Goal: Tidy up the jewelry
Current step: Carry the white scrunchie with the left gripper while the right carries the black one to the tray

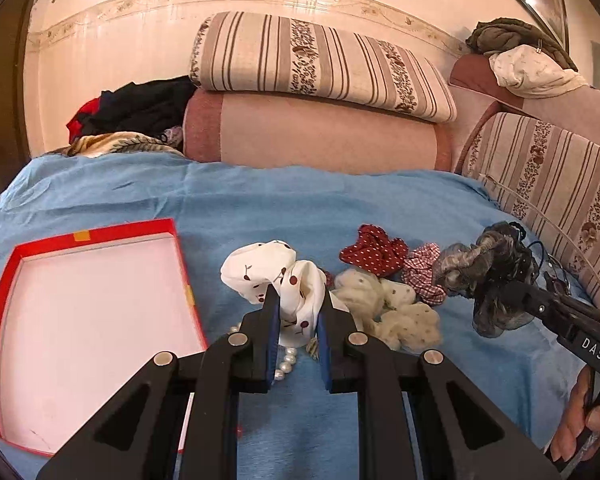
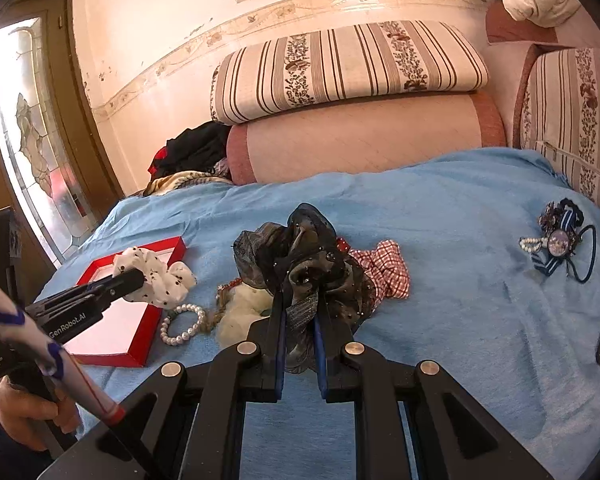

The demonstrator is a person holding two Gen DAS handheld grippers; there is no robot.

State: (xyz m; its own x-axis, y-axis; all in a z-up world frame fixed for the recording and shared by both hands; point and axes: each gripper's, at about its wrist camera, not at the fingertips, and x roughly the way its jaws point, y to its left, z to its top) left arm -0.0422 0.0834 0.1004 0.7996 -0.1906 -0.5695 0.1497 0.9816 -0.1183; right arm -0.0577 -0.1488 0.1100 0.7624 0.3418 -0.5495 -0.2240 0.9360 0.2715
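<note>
Both tongs were clenched: left gripper (image 1: pixel 296 312) on the white cherry-print scrunchie (image 1: pixel 276 276), just right of the red box (image 1: pixel 180 248); right gripper (image 2: pixel 300 320) on the dark gauzy scrunchie (image 2: pixel 304 256), farther right. Light, soft, likely best pinched through bunched fabric.

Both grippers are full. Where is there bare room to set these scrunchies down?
The red box is bare inside. The blue blanket is free between the checked scrunchie and the hair-tie cluster, and behind the pile toward the bolster. It is crowded around the pearl bracelet and cream scrunchie.
</note>
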